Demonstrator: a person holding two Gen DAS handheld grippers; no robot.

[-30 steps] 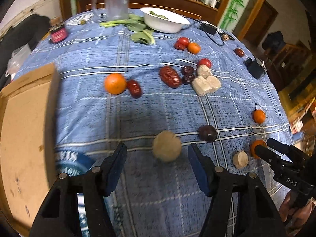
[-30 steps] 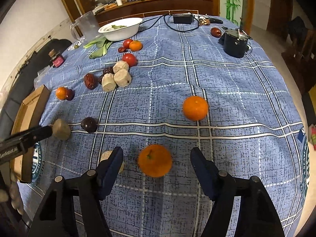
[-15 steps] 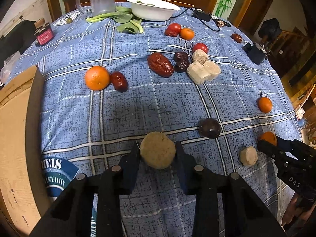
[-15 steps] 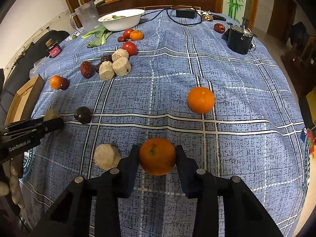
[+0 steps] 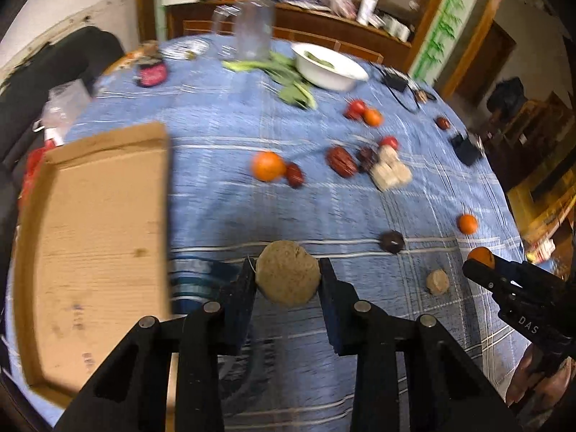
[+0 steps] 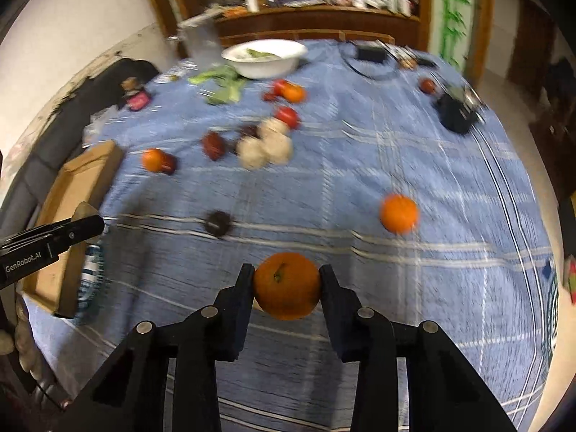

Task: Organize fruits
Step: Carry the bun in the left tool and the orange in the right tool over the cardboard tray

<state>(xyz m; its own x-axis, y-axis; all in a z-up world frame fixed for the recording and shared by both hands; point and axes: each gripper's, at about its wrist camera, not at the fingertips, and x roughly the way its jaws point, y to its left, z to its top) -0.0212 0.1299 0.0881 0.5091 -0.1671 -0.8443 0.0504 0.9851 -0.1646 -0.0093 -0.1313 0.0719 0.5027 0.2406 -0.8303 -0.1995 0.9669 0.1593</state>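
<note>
My left gripper (image 5: pixel 288 273) is shut on a round tan fruit (image 5: pixel 288 271) and holds it above the blue checked tablecloth (image 5: pixel 223 201), right of the open cardboard box (image 5: pixel 97 237). My right gripper (image 6: pixel 286 280) is shut on an orange (image 6: pixel 286 284), lifted off the cloth. Its tip with the orange shows in the left wrist view (image 5: pixel 482 257). Loose on the cloth lie another orange (image 6: pixel 399 213), a dark round fruit (image 6: pixel 217 222), a small tan fruit (image 5: pixel 437 282), an orange beside a red date (image 5: pixel 268 166), and a cluster of dates, tan pieces and tomatoes (image 5: pixel 374 163).
A white bowl (image 5: pixel 329 66), leafy greens (image 5: pixel 284 72) and a clear jug (image 5: pixel 252 28) stand at the far side. A black device (image 6: pixel 455 115) and cables (image 6: pixel 370 54) sit far right. A wooden sideboard stands behind the table. Both views are motion-blurred.
Both grippers closed on their fruits, then lifted them off the cloth. The left gripper has swung left toward the cardboard box; the right one has risen and turned left too.
</note>
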